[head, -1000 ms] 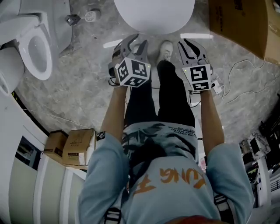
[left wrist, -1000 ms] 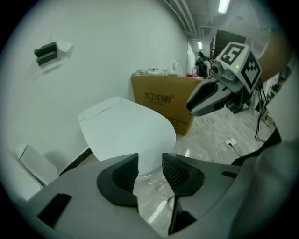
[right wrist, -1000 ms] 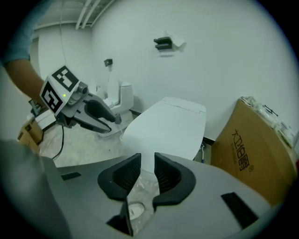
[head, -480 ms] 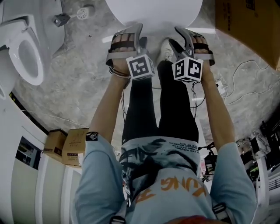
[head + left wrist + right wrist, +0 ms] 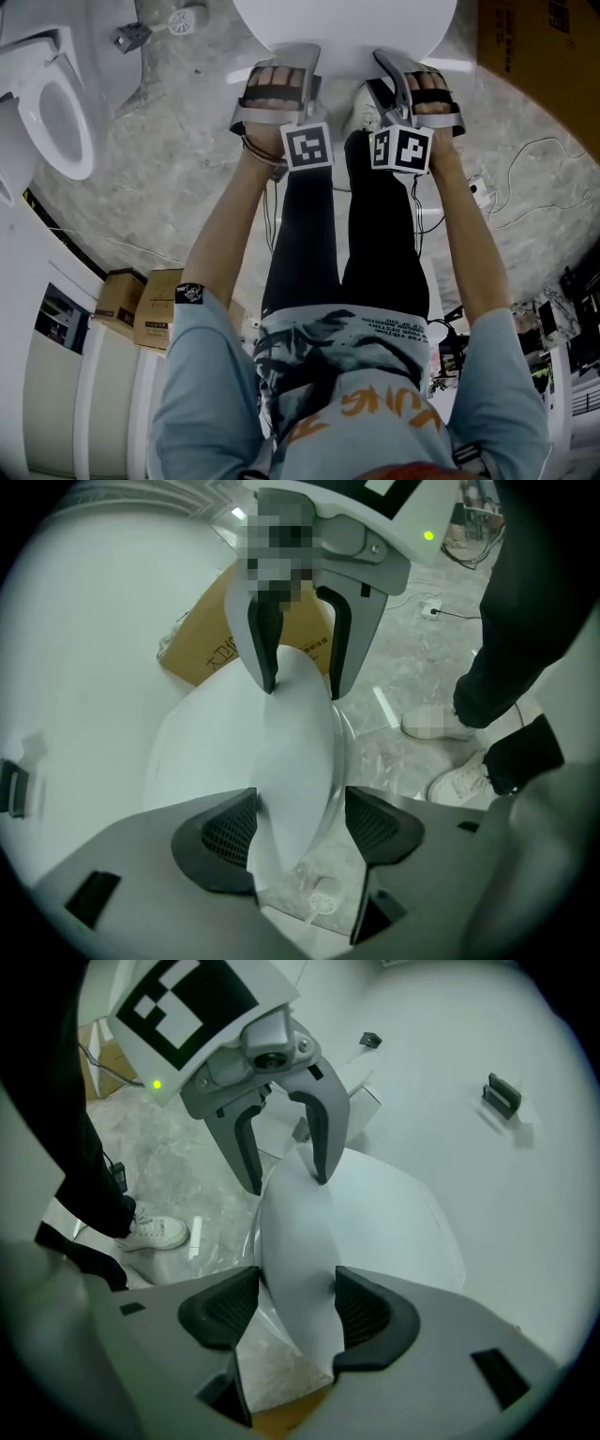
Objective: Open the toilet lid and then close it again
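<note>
- The lid [image 5: 342, 28] is white and oval, at top centre of the head view, straight ahead of the person. Its front edge reaches into both grippers.
- Left gripper [image 5: 300, 819]: at the left of the lid's front edge. Its jaws have just been opening and stand wide. The lid edge lies between the pads [image 5: 223, 832], against one of them, with a thin gap at the other, so it is not clamped.
- Right gripper [image 5: 296, 1302]: at the right of the same edge, near the left one. Its jaws opened wide, then came in a little. The lid edge fills the gap and both pads meet it, so it is holding the lid.
- Both point forward and down, marker cubes [image 5: 307, 147] toward the person.
- Whether the lid is lifted off the seat: cannot tell.
- Black trousers [image 5: 375, 225]; a white shoe [image 5: 361, 111] shows just below the lid rim in the head view.
- Far left: second toilet [image 5: 52, 122], bowl uncovered, well apart from the lid.
- Lower left: boxes [image 5: 150, 305]. Upper right: large box [image 5: 548, 52]. A cable [image 5: 525, 173] lies on the grey marbled floor [image 5: 159, 187].
</note>
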The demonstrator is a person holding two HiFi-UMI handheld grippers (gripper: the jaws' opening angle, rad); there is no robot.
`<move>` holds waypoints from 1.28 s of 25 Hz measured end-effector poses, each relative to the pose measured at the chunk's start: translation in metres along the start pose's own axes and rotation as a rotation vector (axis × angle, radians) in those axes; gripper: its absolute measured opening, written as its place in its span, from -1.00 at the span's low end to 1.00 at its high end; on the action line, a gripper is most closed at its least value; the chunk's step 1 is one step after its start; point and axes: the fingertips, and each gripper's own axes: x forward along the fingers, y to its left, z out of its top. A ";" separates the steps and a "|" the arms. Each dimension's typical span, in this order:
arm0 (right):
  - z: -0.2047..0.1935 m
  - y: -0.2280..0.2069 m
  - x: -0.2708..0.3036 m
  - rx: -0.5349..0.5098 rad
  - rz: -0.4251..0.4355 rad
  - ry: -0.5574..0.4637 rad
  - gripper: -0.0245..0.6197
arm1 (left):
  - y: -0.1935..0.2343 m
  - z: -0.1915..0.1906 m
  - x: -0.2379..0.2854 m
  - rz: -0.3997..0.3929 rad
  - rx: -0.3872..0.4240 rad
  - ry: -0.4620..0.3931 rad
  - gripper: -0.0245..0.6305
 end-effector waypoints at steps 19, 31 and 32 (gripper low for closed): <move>0.010 -0.013 -0.030 -0.108 -0.117 -0.031 -0.05 | 0.009 0.007 -0.028 0.077 0.276 0.007 -0.19; 0.030 -0.043 -0.086 -0.172 -0.258 -0.094 -0.09 | 0.036 0.020 -0.084 0.263 0.330 -0.027 -0.38; 0.032 -0.046 -0.090 -0.168 -0.266 -0.095 -0.09 | 0.038 0.021 -0.088 0.274 0.327 -0.033 -0.39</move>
